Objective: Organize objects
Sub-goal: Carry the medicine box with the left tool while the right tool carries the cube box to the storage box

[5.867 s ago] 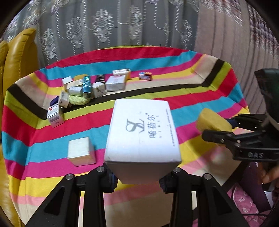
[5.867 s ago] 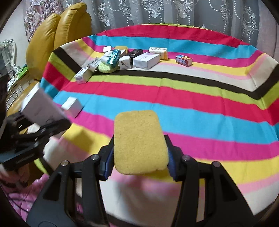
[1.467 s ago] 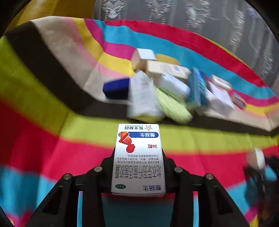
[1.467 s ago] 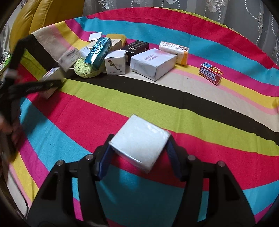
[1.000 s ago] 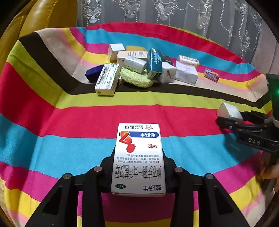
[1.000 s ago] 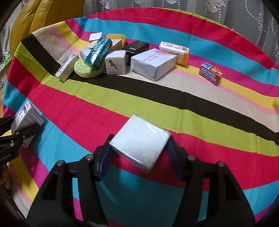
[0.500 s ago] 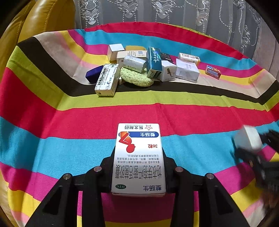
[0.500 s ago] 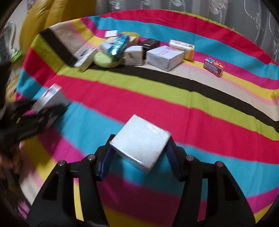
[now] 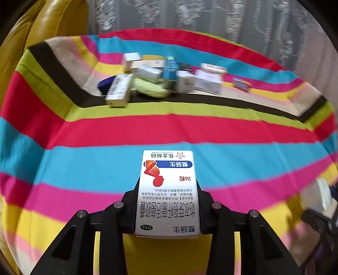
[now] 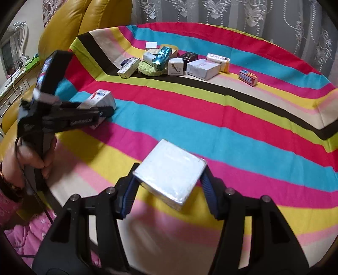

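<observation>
both grippers loaded above the striped cloth

fingers of the left gripper point(image 9: 168, 203) are closed part-way on a medicine box point(image 9: 168, 190), white with red and blue print, its long sides pressed between the two pads. in the right wrist view the same left gripper point(image 10: 99, 112) shows at the left, carried by a hand point(image 10: 31, 160) over the cyan stripe. the right gripper point(image 10: 169, 179) clamps a plain white box point(image 10: 170, 169), wrapped in clear film and turned cornerwise between the blue pads, above the pink and yellow stripes near the table's near edge.

the striped tablecloth point(image 10: 232, 118) lies bare between the grippers and the far pile. there, along the black stripe, a cluster sits close together: a long white carton point(image 10: 128, 67), a green sponge point(image 10: 149, 68), a teal packet point(image 10: 161, 55) leaning over it, a small white cube box point(image 10: 175, 66), a black box point(image 10: 189, 57), a larger white box point(image 10: 202, 68) and an orange-ended carton point(image 10: 218, 60). a small red and blue box point(image 10: 248, 77) lies apart to the right. yellow sofa cushions point(image 10: 69, 25) stand behind the table's left side, and a patterned curtain point(image 10: 232, 12) hangs beyond.
</observation>
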{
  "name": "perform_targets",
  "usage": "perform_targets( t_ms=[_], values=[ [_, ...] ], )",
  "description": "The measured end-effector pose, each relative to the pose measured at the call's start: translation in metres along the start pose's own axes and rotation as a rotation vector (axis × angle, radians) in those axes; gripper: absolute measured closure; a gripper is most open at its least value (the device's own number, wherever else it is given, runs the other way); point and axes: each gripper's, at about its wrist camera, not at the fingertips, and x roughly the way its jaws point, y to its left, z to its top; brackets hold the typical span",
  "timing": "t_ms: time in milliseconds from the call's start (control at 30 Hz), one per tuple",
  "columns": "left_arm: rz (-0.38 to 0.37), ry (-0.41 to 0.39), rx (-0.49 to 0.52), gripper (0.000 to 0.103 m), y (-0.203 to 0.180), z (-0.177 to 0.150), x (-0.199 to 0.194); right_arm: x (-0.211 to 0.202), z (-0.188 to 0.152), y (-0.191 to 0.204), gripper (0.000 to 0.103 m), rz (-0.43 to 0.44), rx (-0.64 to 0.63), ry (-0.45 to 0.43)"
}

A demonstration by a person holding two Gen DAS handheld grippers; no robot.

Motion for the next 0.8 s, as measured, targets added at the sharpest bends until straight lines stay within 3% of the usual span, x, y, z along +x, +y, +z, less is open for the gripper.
perform_targets(
  t_ms=[233, 800],
  values=[
    [-0.034, -0.042, 0.112, 0.061, -0.040, -0.021, -0.041, -0.010, -0.021, -0.015, 0.043, -0.024, 0.049, 0.023],
    [-0.054, -0.046, 0.301, 0.061, -0.105, -0.039, -0.068, -0.053, -0.058, -0.037, 0.043, -0.086, 0.089, 0.030]
  ],
)
